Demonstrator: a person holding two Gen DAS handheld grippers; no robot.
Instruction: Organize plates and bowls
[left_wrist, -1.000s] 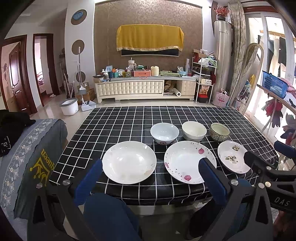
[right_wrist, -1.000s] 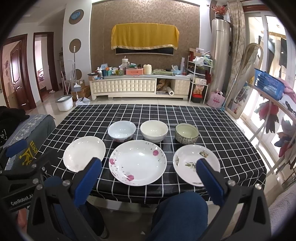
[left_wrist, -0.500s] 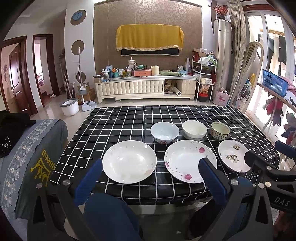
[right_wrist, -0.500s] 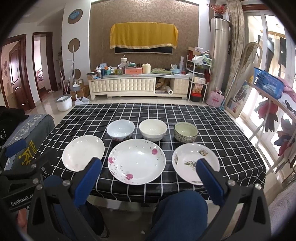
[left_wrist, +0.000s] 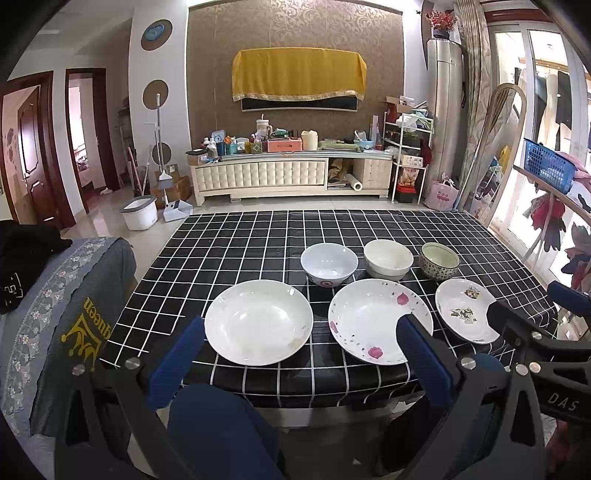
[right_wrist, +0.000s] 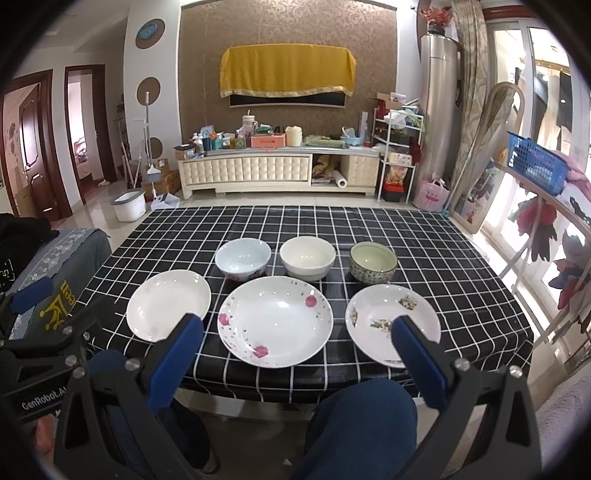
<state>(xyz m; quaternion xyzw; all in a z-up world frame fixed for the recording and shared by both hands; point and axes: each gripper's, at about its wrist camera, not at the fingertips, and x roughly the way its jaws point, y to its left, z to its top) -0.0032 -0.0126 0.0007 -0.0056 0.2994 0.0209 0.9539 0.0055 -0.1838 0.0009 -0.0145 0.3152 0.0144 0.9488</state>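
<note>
Crockery stands in 2 rows on the black checked tablecloth (left_wrist: 240, 258), 3 plates along the near edge and 3 bowls behind them, none stacked.

Front row, left to right: plain white plate (left_wrist: 258, 321) (right_wrist: 168, 304); rose-patterned plate (left_wrist: 373, 319) (right_wrist: 275, 321), the largest; small floral plate (left_wrist: 461, 308) (right_wrist: 388, 314). Each plate lies flat, apart from its neighbours.

Back row, left to right: pale blue bowl (left_wrist: 328, 264) (right_wrist: 242, 257); cream bowl (left_wrist: 388, 258) (right_wrist: 307, 257); green patterned bowl (left_wrist: 439, 260) (right_wrist: 373, 262). All 3 sit upright. In the left wrist view the cream bowl's base appears to meet the far rim of the rose-patterned plate; contact cannot be confirmed.

Left gripper (left_wrist: 295, 343): jaws spread wide, nothing between them, held short of the table's near edge and facing the plain white plate. Its body also shows at the lower left of the right wrist view.

Right gripper (right_wrist: 291, 341): jaws likewise spread wide, holding nothing, short of the near edge, with the rose-patterned plate framed between its blue fingers (right_wrist: 177, 354). Its body shows at the right edge of the left wrist view.

Surroundings: grey chair cover (left_wrist: 55, 314) at the table's left; cream TV cabinet (left_wrist: 291, 173) against the far wall; blue basket (right_wrist: 535, 162) at right.
</note>
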